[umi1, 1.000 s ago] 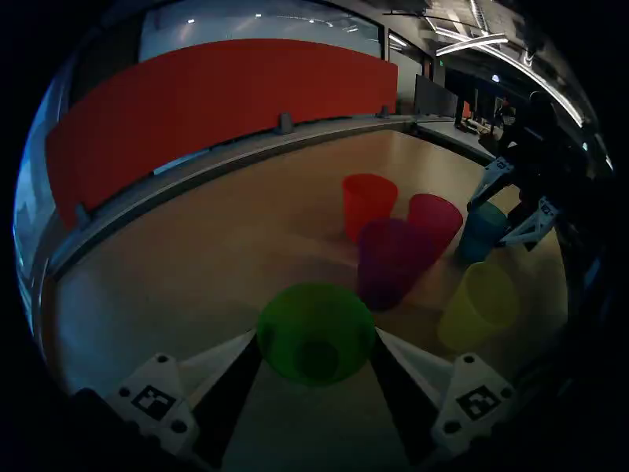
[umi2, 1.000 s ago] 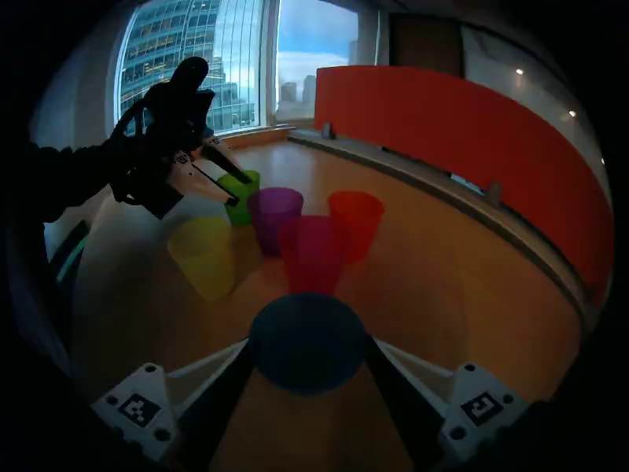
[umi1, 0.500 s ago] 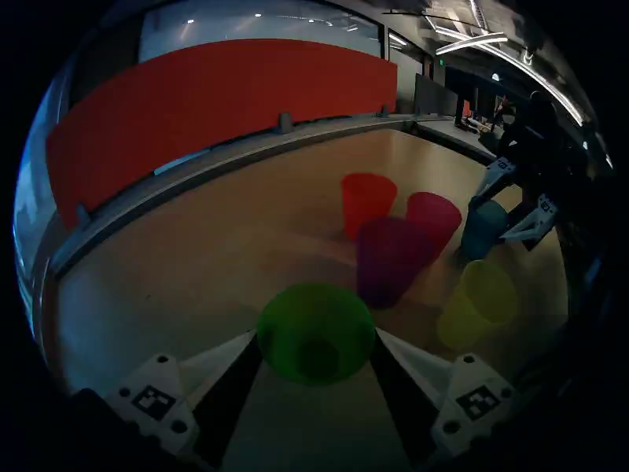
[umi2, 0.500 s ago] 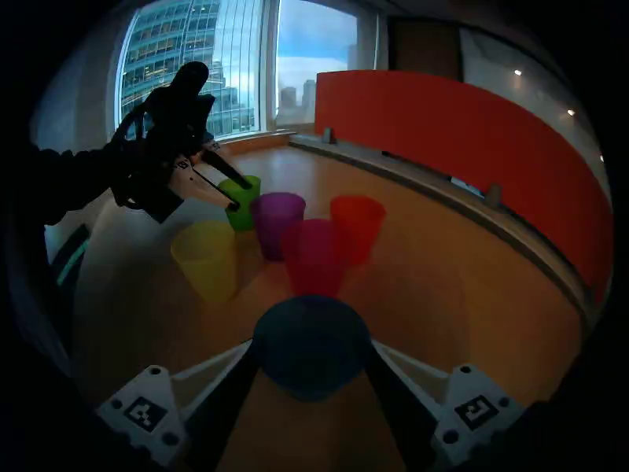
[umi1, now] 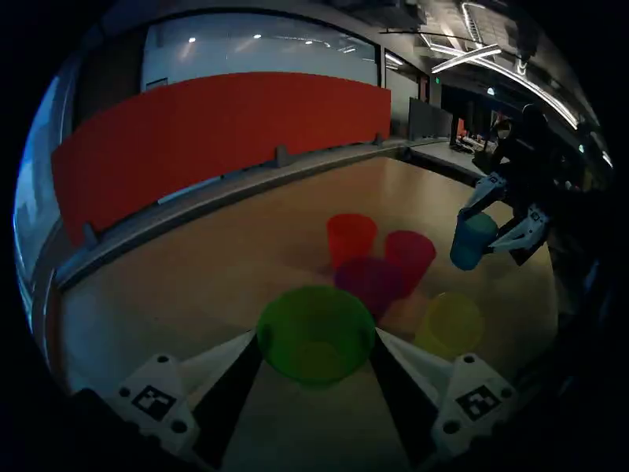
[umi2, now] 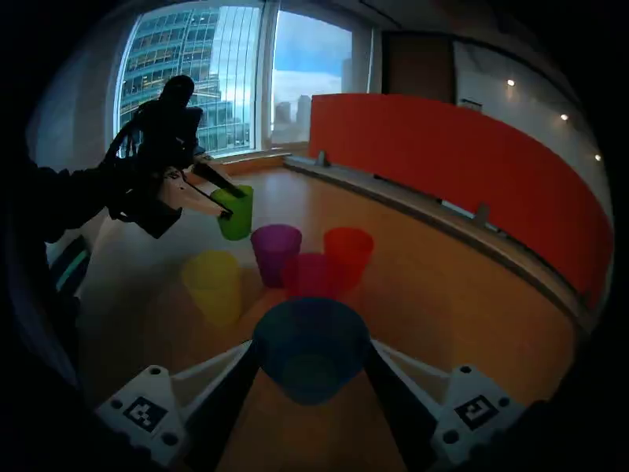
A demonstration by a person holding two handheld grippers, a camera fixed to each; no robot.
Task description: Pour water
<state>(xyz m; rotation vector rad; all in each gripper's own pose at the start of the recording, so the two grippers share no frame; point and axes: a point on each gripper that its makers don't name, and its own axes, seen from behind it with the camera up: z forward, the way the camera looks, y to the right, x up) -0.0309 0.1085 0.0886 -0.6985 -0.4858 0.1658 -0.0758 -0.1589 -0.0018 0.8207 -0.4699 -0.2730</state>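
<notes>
My left gripper [umi1: 316,346] is shut on a green cup [umi1: 316,334], held above the wooden table [umi1: 196,267]. In the right gripper view that same green cup [umi2: 234,211] hangs in the air, gripped by the left gripper [umi2: 228,200] in a dark-sleeved hand. My right gripper [umi2: 310,358] is shut on a blue cup [umi2: 310,346], also lifted; in the left gripper view the blue cup [umi1: 472,240] sits between the right gripper's fingers [umi1: 480,193] at the far right. On the table stand a purple cup [umi1: 368,282], a magenta cup [umi1: 409,256], an orange-red cup [umi1: 351,237] and a yellow cup [umi1: 450,324].
A long red partition [umi1: 220,134] runs along the table's far edge. Tall windows [umi2: 196,79] with city buildings lie behind the left hand. The four standing cups cluster mid-table, with bare wood [umi2: 472,315] around them.
Both grippers have risen, each carrying its cup up off the table. The standing cups now appear lower and farther below both cameras.
</notes>
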